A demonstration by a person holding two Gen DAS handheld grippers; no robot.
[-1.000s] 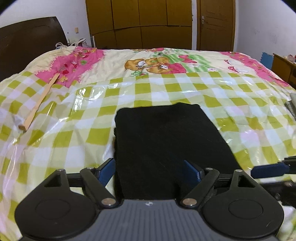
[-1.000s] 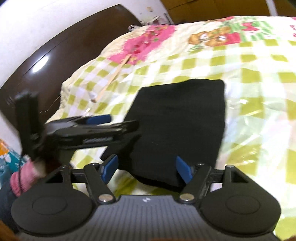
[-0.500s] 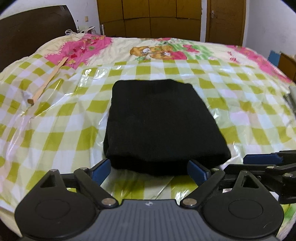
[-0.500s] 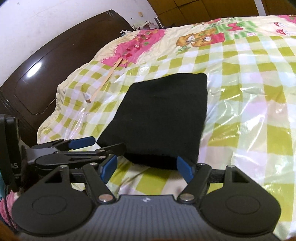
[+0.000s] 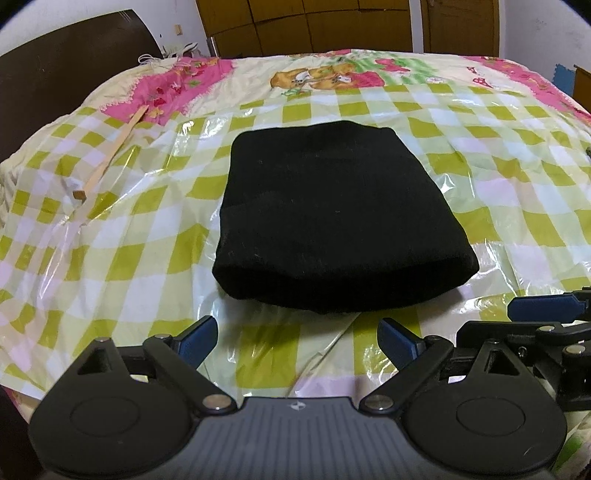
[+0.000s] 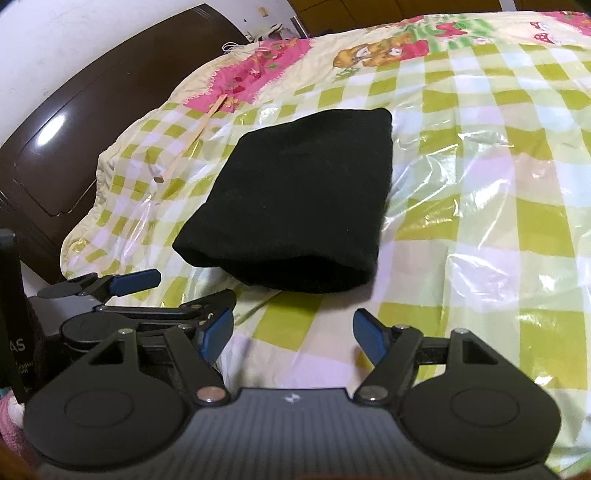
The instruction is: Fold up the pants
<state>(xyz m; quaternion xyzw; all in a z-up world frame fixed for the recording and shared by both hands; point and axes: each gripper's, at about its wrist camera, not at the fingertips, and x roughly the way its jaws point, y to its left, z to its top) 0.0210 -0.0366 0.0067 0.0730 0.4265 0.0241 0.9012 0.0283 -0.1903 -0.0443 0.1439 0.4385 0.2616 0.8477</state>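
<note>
The black pants (image 5: 340,214) lie folded into a thick rectangle on the checked bedspread (image 5: 129,258), under clear plastic sheeting. My left gripper (image 5: 299,338) hovers just short of the bundle's near edge, jaws wide open with only bedspread between them. My right gripper (image 6: 293,332) is also open and holds nothing, a little back from the pants (image 6: 295,206). The two grippers sit side by side: a blue finger (image 5: 543,310) of the right one shows at the right of the left wrist view, and a blue finger (image 6: 135,280) of the left one shows at the left of the right wrist view.
A long wooden stick (image 5: 110,155) lies on the bed left of the pants. A dark wooden headboard (image 6: 74,147) stands along the bed's left side. Brown wardrobe doors (image 5: 314,22) fill the far wall. The plastic sheet (image 6: 461,177) is wrinkled right of the pants.
Both grippers have drawn back from the pants toward the near bed edge. The bundle, earlier between the left fingers, now lies free ahead. The left jaws have spread wider.
</note>
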